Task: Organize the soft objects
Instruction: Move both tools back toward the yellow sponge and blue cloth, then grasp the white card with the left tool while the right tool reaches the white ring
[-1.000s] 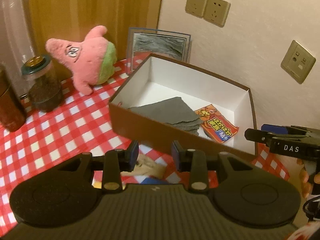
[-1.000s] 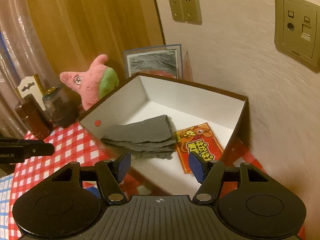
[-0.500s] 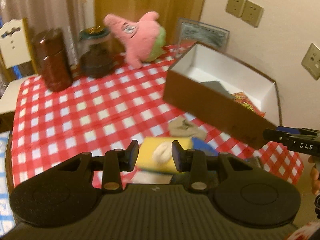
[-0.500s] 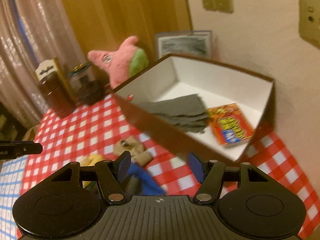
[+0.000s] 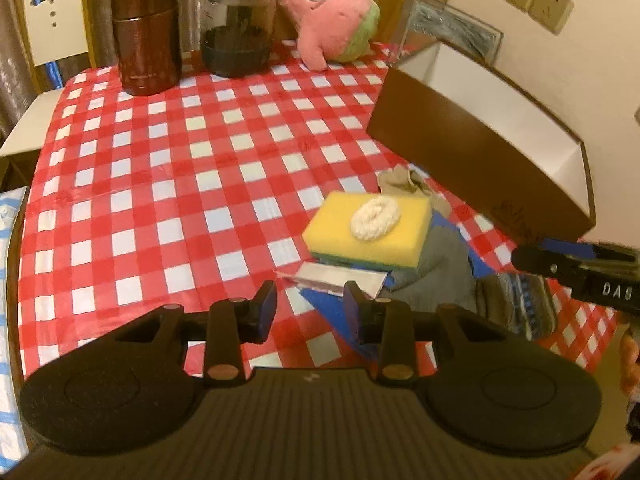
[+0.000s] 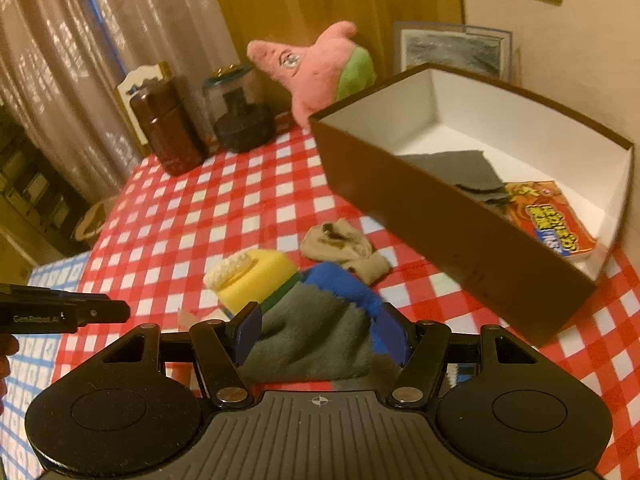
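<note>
Your left tool (image 5: 311,307) hangs over the near edge of the table (image 5: 160,184) with its fingers parted and nothing between them, pointed at the pile of soft things so you can choose one from above. Your right tool (image 6: 320,330) is spread wider and also has hold of nothing; it sits low over the grey cloth (image 6: 316,332), which fills the gap between its fingers, and that looks like the setup for the next pickup. The pile lies just beside the brown box (image 6: 448,236), likely so each carry stays short: a yellow sponge (image 5: 370,232) with a coil of white rope (image 5: 376,218) resting on top, a blue cloth (image 6: 340,280) under the grey one, and a beige sock (image 6: 344,246) nearest the box wall. Inside the box a folded grey cloth (image 6: 460,170) and an orange packet (image 6: 552,224) already lie flat side by side, leaving bare white floor for more. The pink plush star (image 5: 332,20) leans at the far side beside two jars, well apart from the pile, so it probably goes last.
</note>
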{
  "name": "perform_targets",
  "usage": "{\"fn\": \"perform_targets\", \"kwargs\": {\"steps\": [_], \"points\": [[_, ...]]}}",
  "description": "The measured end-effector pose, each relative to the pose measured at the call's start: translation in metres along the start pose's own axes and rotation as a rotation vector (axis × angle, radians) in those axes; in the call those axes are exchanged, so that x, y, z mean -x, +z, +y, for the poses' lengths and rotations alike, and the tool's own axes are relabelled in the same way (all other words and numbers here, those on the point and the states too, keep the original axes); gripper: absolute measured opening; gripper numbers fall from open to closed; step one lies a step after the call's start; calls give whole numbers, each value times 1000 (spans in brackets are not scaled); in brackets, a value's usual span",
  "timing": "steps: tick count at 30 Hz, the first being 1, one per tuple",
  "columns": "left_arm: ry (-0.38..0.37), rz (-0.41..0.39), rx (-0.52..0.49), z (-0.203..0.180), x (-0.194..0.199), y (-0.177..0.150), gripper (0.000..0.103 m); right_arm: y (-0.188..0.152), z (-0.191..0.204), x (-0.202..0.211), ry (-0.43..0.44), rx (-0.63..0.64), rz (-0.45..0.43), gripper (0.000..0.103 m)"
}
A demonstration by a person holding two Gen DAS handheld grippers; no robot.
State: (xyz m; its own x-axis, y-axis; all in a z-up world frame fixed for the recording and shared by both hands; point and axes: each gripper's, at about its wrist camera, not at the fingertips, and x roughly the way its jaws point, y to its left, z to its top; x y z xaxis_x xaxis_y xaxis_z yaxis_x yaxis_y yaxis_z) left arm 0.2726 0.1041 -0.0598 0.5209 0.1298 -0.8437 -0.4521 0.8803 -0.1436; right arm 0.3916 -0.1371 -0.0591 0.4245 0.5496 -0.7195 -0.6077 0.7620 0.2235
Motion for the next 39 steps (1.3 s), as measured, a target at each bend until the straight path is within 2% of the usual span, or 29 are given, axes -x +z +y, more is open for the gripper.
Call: {"fn": "perform_targets", "kwargs": {"steps": [6,11,16,20,32,34,39], "points": [[55,-1,-133,-15,-26,-16,33,-6,1,-12,2,-4,41,64],[99,-54,-297,-28,-45,-26,33,-10,-8,-18,1,-46,67,64],[102,-106,-479,-44,-54,-38,33,-11,-16,-20,-12,-83,79,64],[107,-118,-598,-55,-65,-44,33,-12,-20,-21,-25,-101,84,64],[135,-107,-841,-65,-93,-59,33,-17,-24,-23,-53,-137,102,64],[142,-102,-869,-65,-96,-60,22,-17,-24,-24,-58,-140,103,64],[152,-136,-921,-65,-92,-63,5,-17,-23,-25,-62,-141,105,64]]}}
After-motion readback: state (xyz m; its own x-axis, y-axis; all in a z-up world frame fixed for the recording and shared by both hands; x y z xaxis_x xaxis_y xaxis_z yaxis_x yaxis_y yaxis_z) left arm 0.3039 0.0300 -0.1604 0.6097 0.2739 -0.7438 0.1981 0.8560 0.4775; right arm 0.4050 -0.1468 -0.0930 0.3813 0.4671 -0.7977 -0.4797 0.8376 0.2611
